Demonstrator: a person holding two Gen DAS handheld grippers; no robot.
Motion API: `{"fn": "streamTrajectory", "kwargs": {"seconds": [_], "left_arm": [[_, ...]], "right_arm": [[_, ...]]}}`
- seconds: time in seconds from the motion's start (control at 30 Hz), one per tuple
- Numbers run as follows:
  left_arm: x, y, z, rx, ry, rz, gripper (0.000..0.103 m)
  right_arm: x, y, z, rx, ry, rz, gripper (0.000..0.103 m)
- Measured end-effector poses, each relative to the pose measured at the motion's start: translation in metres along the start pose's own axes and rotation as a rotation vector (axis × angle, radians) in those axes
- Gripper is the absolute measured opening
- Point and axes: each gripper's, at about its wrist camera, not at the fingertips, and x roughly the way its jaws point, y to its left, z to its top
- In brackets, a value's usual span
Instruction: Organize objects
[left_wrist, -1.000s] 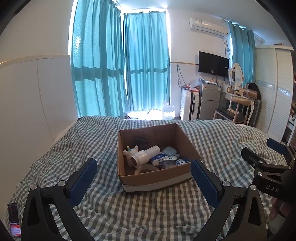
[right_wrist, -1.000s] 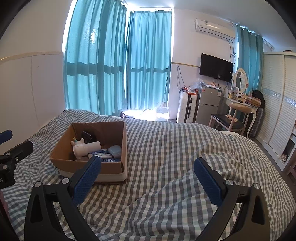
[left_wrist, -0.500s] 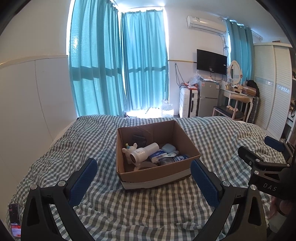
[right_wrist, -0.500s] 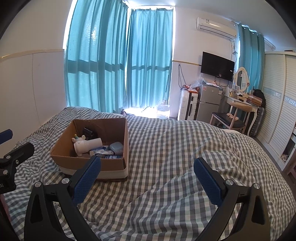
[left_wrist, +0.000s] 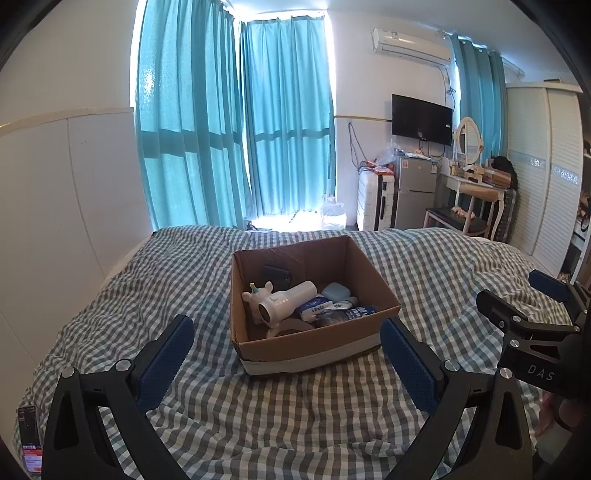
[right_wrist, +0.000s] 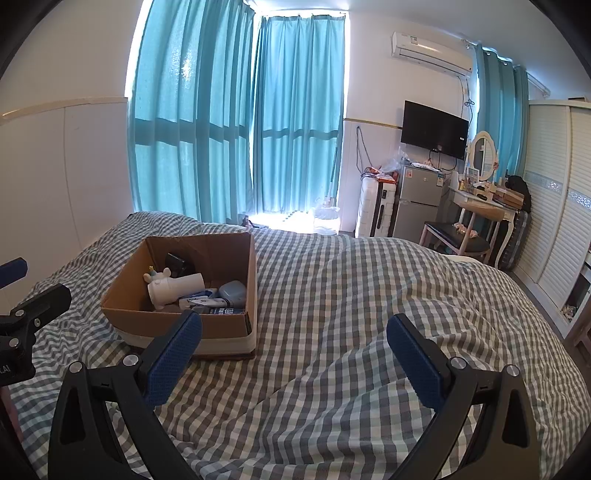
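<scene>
An open cardboard box (left_wrist: 314, 349) stands on the checked bed cover; it also shows at the left in the right wrist view (right_wrist: 229, 334). It holds a white unicorn-shaped tube (left_wrist: 280, 304), a blue-and-white pack (left_wrist: 314, 307), a tape roll (left_wrist: 286, 326), a pale blue case (left_wrist: 335, 291) and a dark object (left_wrist: 277, 275). My left gripper (left_wrist: 286, 360) is open and empty, just in front of the box. My right gripper (right_wrist: 293, 350) is open and empty, above the bare cover to the right of the box.
The checked bed cover (right_wrist: 369, 295) fills the foreground. A white headboard panel (left_wrist: 55, 206) stands on the left. A phone (left_wrist: 31, 441) lies at the bed's near left edge. A fridge (right_wrist: 419, 201), dressing table (right_wrist: 480, 206), chair and wardrobe stand beyond the bed at right.
Both grippers have risen and drawn back a little, so the box sits slightly lower and farther in both views. Both stay open and empty.
</scene>
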Motion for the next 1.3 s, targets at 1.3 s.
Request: {"fn": "streamTrajectory", "kwargs": {"seconds": [1.3], "left_arm": [[0.004, 0.014, -0.008, -0.030, 0.015, 0.012, 0.103]], "right_arm": [[0.006, 0.004, -0.006, -0.020, 0.023, -0.004, 0.101]]}}
